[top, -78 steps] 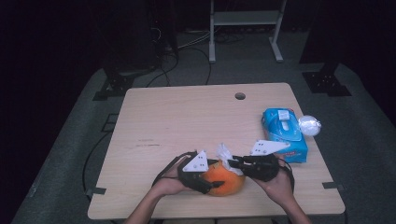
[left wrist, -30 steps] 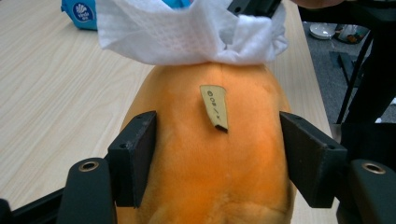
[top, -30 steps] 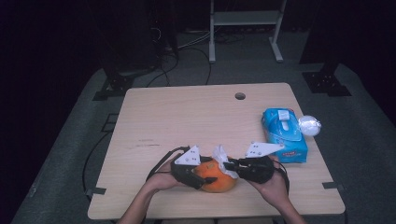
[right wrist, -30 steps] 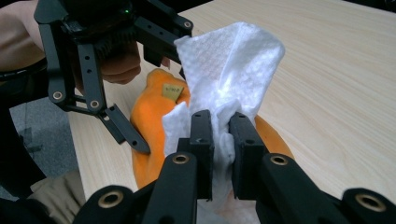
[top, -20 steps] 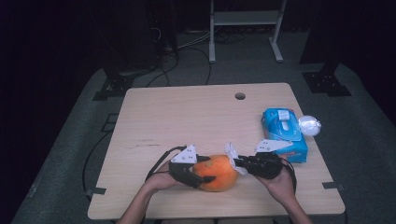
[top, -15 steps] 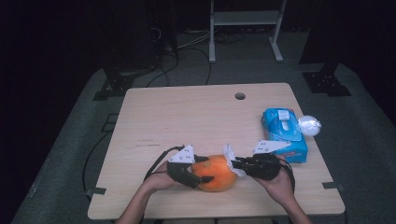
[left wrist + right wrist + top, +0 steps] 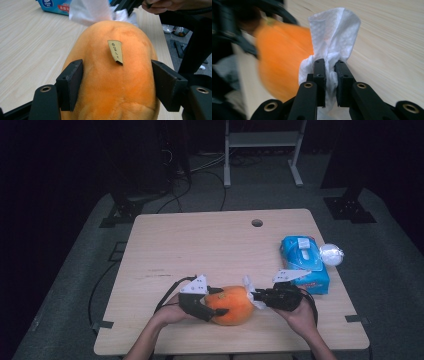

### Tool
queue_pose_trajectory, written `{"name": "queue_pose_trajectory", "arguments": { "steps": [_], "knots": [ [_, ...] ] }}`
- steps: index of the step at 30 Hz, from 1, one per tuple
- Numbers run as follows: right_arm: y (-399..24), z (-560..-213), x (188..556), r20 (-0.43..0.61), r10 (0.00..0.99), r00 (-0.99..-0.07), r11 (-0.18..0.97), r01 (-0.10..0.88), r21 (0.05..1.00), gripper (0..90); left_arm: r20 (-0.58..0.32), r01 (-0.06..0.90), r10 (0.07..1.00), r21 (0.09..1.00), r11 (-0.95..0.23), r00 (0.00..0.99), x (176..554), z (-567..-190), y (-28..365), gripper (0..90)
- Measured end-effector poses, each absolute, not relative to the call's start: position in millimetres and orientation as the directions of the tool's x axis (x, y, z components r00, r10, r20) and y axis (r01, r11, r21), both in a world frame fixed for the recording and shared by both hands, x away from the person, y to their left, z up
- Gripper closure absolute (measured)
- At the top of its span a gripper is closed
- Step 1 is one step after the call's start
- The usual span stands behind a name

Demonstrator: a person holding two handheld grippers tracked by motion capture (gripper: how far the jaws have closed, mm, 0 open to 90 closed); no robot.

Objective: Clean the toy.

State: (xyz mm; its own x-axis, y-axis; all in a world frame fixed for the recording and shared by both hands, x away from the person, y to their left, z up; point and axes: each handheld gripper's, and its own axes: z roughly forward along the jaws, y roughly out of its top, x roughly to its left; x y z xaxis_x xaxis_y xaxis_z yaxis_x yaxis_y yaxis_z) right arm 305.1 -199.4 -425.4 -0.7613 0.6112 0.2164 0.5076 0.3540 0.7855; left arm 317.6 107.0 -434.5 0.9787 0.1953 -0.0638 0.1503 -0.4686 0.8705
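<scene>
In the high view, your left claw (image 7: 216, 306) cradles the orange plush fruit (image 7: 231, 305) near the front edge of the bench (image 7: 200, 245), and your right claw (image 7: 256, 296) has come in from the right side of the fruit since a second ago, so the white wipe (image 7: 250, 290) it carries now meets the fruit's right end; I judge the wiping stroke is beginning. The blue wipe pack (image 7: 304, 265) lies well to the right of the fruit and beyond it. In the left gripper view, your left claw (image 7: 120, 90) straddles the fruit (image 7: 112, 82), its jaws having just eased apart a little, pads flanking the plush; a small tan label (image 7: 116, 52) on the fruit appears here and the wipe (image 7: 90, 11) lies beyond the fruit's far end. In the right gripper view, your right claw (image 7: 329, 82) is pinched tight on the bunched wipe (image 7: 334, 35), with the blurred fruit (image 7: 282, 62) just left of it.
</scene>
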Motion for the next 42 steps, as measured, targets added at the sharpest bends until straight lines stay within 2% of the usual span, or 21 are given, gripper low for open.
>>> {"name": "queue_pose_trajectory", "arguments": {
  "steps": [3,6,8,12,15,17,20,24,27,31,37,42],
  "knots": [
    [-205,-425,304,0.252,0.606,-0.754,0.31,0.516,0.799,80.1,-0.081,0.166,0.201,0.877,-0.45,0.976,319,-437,109,29.6],
    [-200,-415,299,0.251,0.566,-0.785,0.291,0.476,0.83,80.1,-0.081,0.167,0.203,0.876,-0.453,0.976,319,-436,108,29.5],
    [-195,-416,298,0.232,0.558,-0.797,0.325,0.467,0.822,80.1,-0.073,0.16,0.202,0.875,-0.458,0.977,318,-436,108,29.4],
    [-200,-428,304,0.235,0.589,-0.773,0.358,0.51,0.782,80.1,-0.08,0.17,0.21,0.873,-0.457,0.974,319,-436,105,29.3],
    [-202,-423,304,0.25,0.588,-0.769,0.324,0.507,0.799,80.1,-0.059,0.146,0.193,0.867,-0.477,0.979,315,-434,101,29.3],
    [-200,-415,302,0.283,0.549,-0.787,0.268,0.486,0.832,80.1,-0.046,0.129,0.179,0.865,-0.485,0.983,312,-435,96,29.3],
    [-191,-412,299,0.246,0.534,-0.809,0.313,0.46,0.831,80.0,-0.026,0.111,0.174,0.857,-0.502,0.984,311,-433,95,29.1],
    [-197,-423,302,0.247,0.57,-0.784,0.343,0.5,0.795,80.0,-0.05,0.132,0.18,0.867,-0.48,0.982,312,-435,98,29.1],
    [-203,-424,302,0.255,0.581,-0.773,0.33,0.51,0.794,80.1,-0.057,0.139,0.184,0.868,-0.476,0.981,314,-435,100,29.1],
    [-196,-416,299,0.231,0.562,-0.794,0.339,0.476,0.812,80.0,-0.055,0.137,0.182,0.868,-0.477,0.982,315,-435,104,28.9],
    [-202,-426,304,0.281,0.569,-0.773,0.338,0.531,0.777,80.0,-0.074,0.159,0.196,0.872,-0.463,0.978,319,-436,107,28.7],
    [-198,-411,299,0.276,0.526,-0.805,0.309,0.483,0.82,80.0,-0.082,0.168,0.202,0.874,-0.457,0.976,320,-436,109,28.8]
  ]
}}
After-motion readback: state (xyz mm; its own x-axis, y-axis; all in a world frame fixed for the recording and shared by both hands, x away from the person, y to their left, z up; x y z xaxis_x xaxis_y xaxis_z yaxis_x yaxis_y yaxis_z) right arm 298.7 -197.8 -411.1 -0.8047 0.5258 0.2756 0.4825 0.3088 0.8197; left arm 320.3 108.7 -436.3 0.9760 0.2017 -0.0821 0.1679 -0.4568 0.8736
